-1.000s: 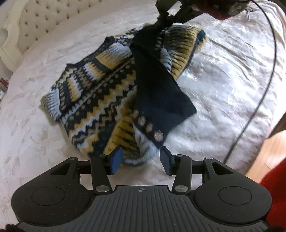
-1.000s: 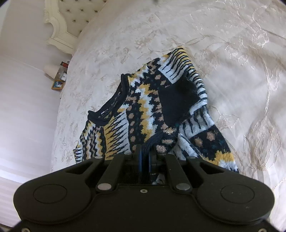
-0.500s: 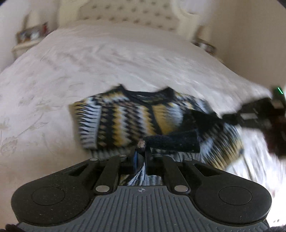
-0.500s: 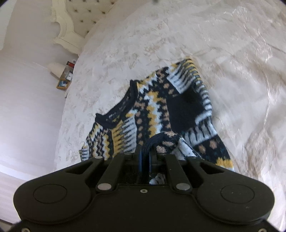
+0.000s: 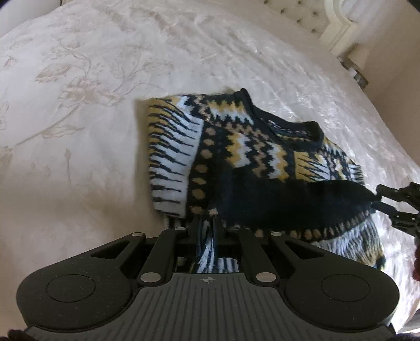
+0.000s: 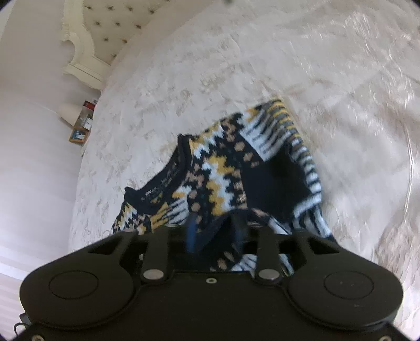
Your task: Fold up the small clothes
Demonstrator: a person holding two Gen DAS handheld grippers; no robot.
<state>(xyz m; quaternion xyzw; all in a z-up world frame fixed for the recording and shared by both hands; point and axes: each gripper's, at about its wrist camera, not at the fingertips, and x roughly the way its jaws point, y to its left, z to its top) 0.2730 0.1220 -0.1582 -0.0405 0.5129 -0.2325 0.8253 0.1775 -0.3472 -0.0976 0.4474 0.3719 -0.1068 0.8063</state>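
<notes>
Tightly pinched, the left gripper [image 5: 207,223] clamps the lower hem of a navy, mustard, white and tan patterned knitted sweater [image 5: 252,157], its fingers pressed together on the cloth. Opposite, the right gripper [image 6: 215,228] has just been opening; its jaws stand apart with a navy fold lying loose between them. Beyond both, the sweater lies partly folded on a cream embroidered bedspread [image 5: 92,78], below a tufted ivory headboard [image 6: 110,23].
</notes>
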